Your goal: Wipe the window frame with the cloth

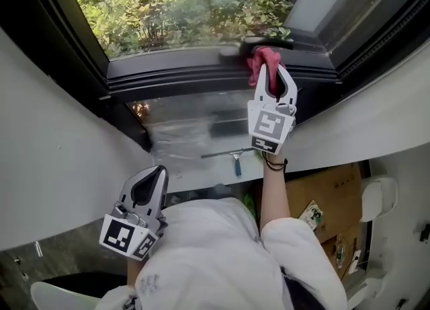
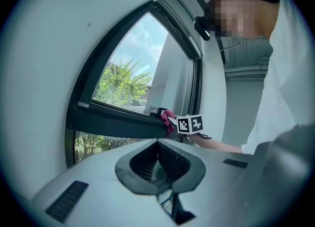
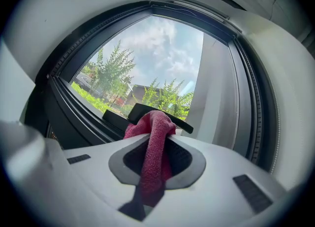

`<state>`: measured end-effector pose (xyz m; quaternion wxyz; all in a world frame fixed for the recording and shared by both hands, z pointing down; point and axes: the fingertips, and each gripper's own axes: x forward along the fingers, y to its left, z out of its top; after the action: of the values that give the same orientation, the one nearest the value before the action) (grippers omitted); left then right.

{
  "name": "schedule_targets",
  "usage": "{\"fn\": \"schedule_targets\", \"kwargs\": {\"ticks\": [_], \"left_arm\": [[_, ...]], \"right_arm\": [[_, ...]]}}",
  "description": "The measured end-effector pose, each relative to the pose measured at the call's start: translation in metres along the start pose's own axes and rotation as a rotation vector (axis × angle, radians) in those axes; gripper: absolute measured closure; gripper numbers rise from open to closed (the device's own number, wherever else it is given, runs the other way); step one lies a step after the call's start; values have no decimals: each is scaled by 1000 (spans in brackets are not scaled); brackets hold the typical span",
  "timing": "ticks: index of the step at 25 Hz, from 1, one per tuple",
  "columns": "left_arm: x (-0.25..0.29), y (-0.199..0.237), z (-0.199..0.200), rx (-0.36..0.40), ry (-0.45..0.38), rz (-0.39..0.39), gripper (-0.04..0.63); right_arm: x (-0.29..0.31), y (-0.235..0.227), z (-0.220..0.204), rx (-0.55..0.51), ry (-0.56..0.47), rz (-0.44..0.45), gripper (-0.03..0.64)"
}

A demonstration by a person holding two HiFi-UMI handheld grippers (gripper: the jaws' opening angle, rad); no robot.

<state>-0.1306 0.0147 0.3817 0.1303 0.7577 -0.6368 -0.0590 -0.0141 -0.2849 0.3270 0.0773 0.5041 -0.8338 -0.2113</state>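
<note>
In the head view my right gripper (image 1: 270, 72) reaches up to the dark window frame (image 1: 175, 73) and is shut on a pink cloth (image 1: 259, 58). The cloth is bunched against the frame's horizontal bar, just below a black window handle (image 1: 272, 43). In the right gripper view the cloth (image 3: 153, 142) hangs between the jaws of the right gripper (image 3: 156, 135), with the handle (image 3: 142, 112) right behind it. My left gripper (image 1: 157, 173) hangs low at the left, shut and empty. The left gripper view shows its closed jaw tips (image 2: 158, 145) and, far off, the cloth (image 2: 169, 118).
A squeegee with a blue handle (image 1: 235, 161) lies on the sill below the plastic-covered lower pane (image 1: 195, 127). White walls flank the window on both sides. A cardboard box (image 1: 329, 198) sits on the floor at the right. Green shrubs show outside.
</note>
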Motion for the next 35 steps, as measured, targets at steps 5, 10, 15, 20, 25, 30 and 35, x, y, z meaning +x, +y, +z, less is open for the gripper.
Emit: {"fn": "schedule_targets", "kwargs": {"ticks": [5,10,15,20,25,30,35], "left_arm": [[2,2,7,44,-20,18,586],[-15,8,3,32,2,75,586],[-20,18,4,37,-12,110,586],[-29,21,2,38,-11,156,586],[-28,17,-3,37,-5,190,586],[-19,2,-5,26,-12,222,586],[-3,-20,-11,12,3,224,586]], "right_arm": [[1,-11,1,-10,-10,-10,558],[-2,0,-3,-10,17,8,558],[2,5,3,-19,11,10,558],[0,14,7,-25,2,33,558],[1,15,7,-20,-10,52,558],[-2,15,8,-16,-34,80,558],[-6,17,8,-31,-61,156,558]]}}
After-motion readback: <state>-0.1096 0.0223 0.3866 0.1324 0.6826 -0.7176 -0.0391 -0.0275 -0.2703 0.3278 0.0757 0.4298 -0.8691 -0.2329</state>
